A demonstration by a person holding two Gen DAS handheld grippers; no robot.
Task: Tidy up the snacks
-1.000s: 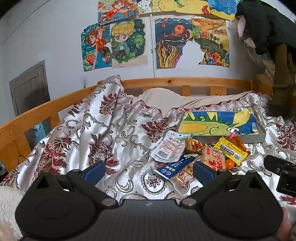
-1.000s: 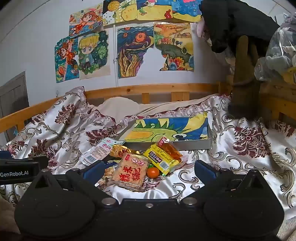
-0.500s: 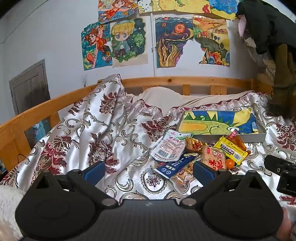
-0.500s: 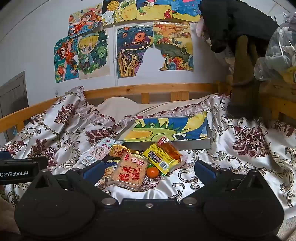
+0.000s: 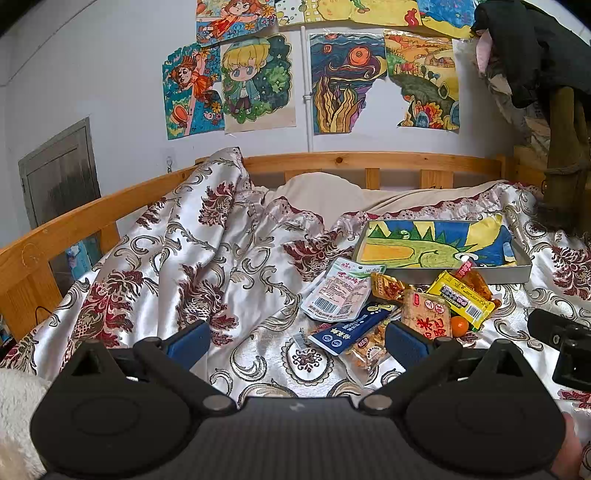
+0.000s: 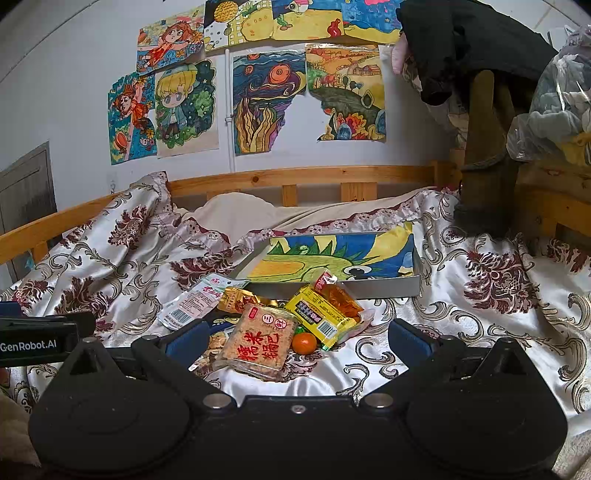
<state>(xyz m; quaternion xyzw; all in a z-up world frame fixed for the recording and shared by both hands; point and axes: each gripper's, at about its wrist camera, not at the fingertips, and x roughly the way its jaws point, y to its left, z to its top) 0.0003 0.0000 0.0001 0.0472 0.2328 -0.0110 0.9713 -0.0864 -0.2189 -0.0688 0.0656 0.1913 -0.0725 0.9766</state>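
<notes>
A pile of snacks lies on the bed in front of a shallow grey tray lined with a dinosaur drawing. The pile holds a white pouch, a blue packet, a rice cracker pack with red writing, a yellow packet, a gold packet and a small orange. My left gripper is open and empty, low before the pile. My right gripper is open and empty, with the cracker pack lying between its fingers' line of sight.
A silver quilt with dark red flowers covers the bed. A wooden bed rail runs along the left and back. A pillow lies at the head. Dark clothes hang at the upper right.
</notes>
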